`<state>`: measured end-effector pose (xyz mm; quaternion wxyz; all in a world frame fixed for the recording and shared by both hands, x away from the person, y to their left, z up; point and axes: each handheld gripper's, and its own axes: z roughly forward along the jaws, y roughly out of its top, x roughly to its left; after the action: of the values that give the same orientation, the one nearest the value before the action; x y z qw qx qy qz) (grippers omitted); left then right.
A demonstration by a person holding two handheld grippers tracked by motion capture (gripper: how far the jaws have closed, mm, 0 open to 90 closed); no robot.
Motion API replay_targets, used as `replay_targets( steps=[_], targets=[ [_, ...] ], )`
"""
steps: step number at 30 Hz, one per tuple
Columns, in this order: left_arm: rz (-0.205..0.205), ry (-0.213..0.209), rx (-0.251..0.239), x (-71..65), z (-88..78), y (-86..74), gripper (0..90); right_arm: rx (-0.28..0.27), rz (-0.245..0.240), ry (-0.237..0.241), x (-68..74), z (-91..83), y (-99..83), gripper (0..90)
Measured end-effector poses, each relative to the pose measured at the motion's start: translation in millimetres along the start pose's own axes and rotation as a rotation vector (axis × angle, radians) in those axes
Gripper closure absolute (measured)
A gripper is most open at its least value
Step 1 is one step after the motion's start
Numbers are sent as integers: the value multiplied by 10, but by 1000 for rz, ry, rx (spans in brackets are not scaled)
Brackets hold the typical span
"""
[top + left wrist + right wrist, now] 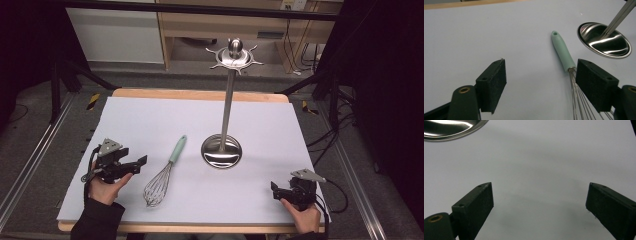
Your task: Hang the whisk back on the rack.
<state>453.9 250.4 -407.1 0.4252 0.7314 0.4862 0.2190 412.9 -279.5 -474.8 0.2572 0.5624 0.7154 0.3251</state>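
A whisk [162, 176] with a mint-green handle [562, 51] and steel wires lies flat on the white sheet, handle pointing away from me. Right of it stands a steel utensil stand [223, 150], a round dished base [604, 40] with a tall pole and a hooked crown on top. My left gripper [139, 164] rests open at the left, jaws aimed toward the whisk, nothing between them; in the left gripper view the wires pass behind the right jaw. My right gripper [276, 190] sits open near the front right, over bare sheet, with the stand's base [451, 128] farther off.
The white sheet [150, 120] covers a wooden table whose rim shows at the far edge. Black frame bars and cables run along both sides of the table. Wooden furniture stands behind on the grey floor.
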Motion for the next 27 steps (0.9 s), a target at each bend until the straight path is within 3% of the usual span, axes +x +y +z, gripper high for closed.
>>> replay_targets(
  steps=[6,16,27],
  targets=[
    [18,-19,-5,-69,24,138,245,-4,-1,-4,0,-14,-3,81],
    [89,-14,27,-245,37,432,251,0,-15,2,25,-13,6,83],
    [140,-17,63,-369,117,585,249,-5,-15,11,21,-20,13,70]
  ],
)
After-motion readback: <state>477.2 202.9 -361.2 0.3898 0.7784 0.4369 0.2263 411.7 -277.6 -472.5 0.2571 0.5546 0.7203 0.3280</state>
